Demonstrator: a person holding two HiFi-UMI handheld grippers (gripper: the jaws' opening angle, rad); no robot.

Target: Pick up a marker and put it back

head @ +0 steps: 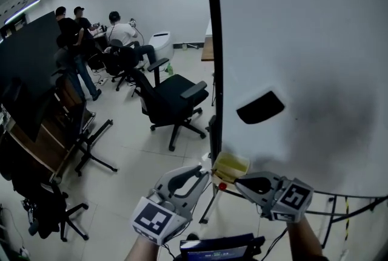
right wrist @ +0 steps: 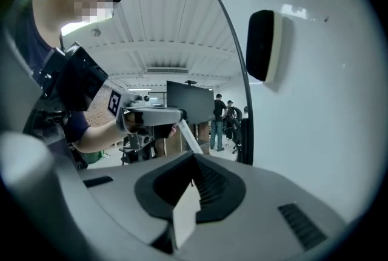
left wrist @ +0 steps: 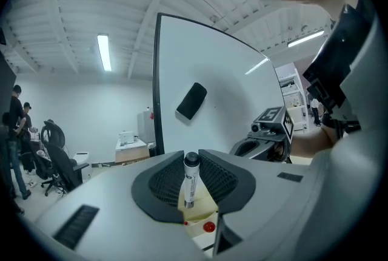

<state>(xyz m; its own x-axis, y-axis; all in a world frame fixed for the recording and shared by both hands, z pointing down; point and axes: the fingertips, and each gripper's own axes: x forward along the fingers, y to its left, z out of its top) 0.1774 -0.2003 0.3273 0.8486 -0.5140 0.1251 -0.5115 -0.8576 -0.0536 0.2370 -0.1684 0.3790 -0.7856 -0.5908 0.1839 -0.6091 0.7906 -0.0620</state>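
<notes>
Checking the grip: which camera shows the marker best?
The left gripper view: the marker stands upright, close, in the left gripper's jaws. The right gripper view shows it small, slanting; the head view hardly shows it.

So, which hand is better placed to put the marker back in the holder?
Left. The left gripper is shut on the marker, right by the yellowish holder; the right gripper grips only the holder's pale edge.
</notes>
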